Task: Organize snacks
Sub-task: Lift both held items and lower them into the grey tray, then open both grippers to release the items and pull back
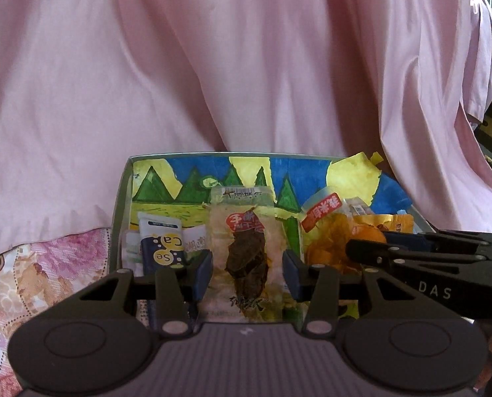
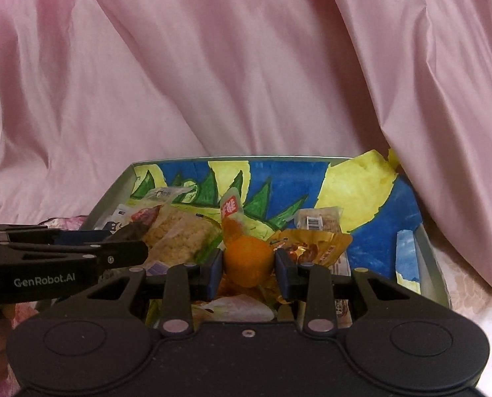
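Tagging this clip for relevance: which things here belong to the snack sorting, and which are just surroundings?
Belong:
painted box
clear jerky packet between left gripper fingers
orange snack pack between right gripper fingers
gold packet

Surroundings:
pink drape
floral cloth

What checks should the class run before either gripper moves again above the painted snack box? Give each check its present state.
1. Left gripper has the clear packet with the dark strip between its fingers: ok; firm grip: cannot tell.
2. Right gripper has the orange snack between its fingers: ok; contact on both sides: cannot tell.
3. Both grippers stand apart: ok, though close side by side.
4. Painted box open, walls in view: ok.
5. Free space in the box to the right of the gold packet: ok.
6. Pink cloth clear of the box: not ok, it drapes over the far right corner.
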